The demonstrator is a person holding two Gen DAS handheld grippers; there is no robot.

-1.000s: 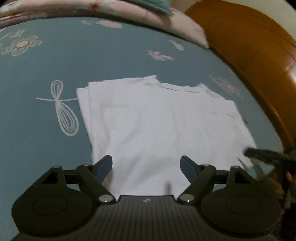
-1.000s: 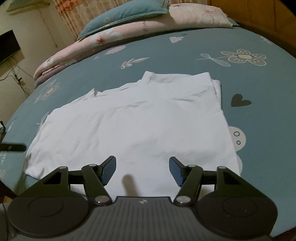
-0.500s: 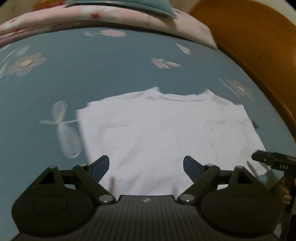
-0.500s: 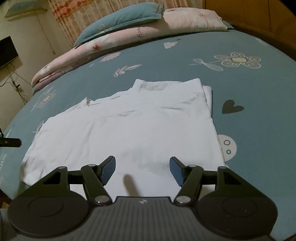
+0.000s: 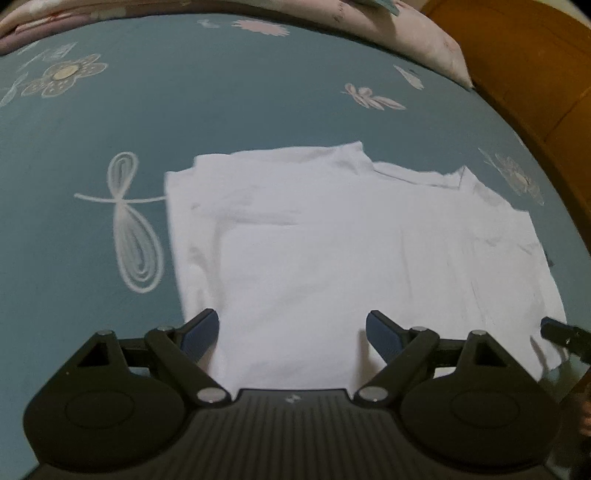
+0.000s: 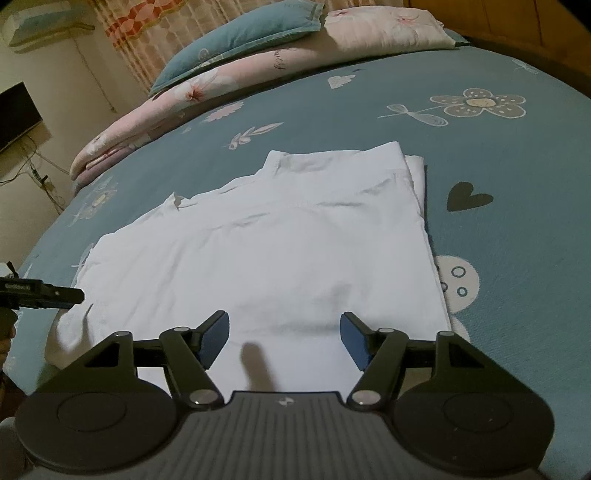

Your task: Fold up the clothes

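A white shirt (image 5: 351, 240) lies flat and partly folded on the teal bedsheet (image 5: 184, 110), its collar at the far edge. My left gripper (image 5: 291, 326) hovers open over the shirt's near hem, nothing between its blue pads. In the right wrist view the same shirt (image 6: 277, 251) spreads out ahead, a folded layer along its right side. My right gripper (image 6: 284, 326) is open above the near hem, holding nothing. The left gripper's fingertip (image 6: 55, 293) pokes in at the shirt's left corner; the right gripper's tip (image 5: 561, 330) shows at the right edge.
A rolled pink floral quilt (image 6: 221, 85) and a teal pillow (image 6: 240, 33) lie along the far side of the bed. A wooden headboard (image 5: 535, 74) rises at the right. A dark screen (image 6: 14, 114) hangs on the wall left of the bed.
The left gripper's jaws spread a little wider, and it swung back toward the shirt's near hem. Its tip now reaches further in at the right view's left edge. The right gripper hardly moved.
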